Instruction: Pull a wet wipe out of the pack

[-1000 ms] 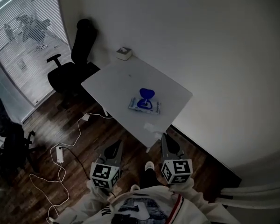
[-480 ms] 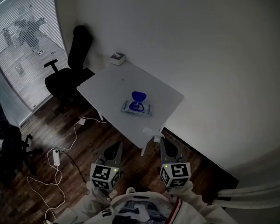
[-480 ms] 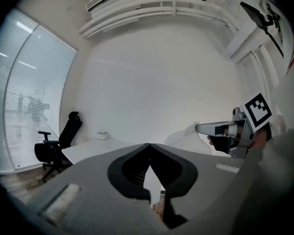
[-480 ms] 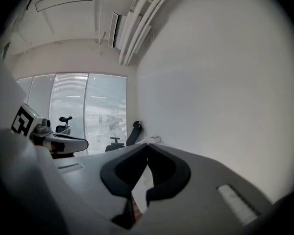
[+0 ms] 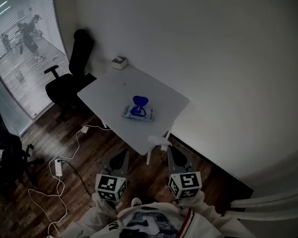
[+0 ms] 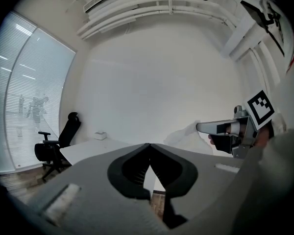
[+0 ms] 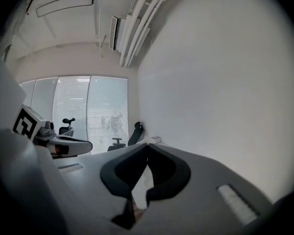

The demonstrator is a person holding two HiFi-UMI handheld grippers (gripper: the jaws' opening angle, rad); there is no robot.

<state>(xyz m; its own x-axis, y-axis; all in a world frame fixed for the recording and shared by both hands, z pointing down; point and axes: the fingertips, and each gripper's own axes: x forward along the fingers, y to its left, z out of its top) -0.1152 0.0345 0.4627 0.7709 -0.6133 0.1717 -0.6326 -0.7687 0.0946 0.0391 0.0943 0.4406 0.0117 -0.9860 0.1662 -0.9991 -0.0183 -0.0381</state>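
Holding well short of the pack (image 5: pixel 137 113), left gripper (image 5: pixel 123 154) and right gripper (image 5: pixel 172 150) stay closed, empty; pack merely drifts left in head view; no wipe gripped.

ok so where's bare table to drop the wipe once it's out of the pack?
Widest free patch: the table between the small white box and the wipe pack, toward the office chair. Narrower bare strips lie between the pack and the wall-side edge, and between the pack and the near corner. It is crowded only at the pack itself.
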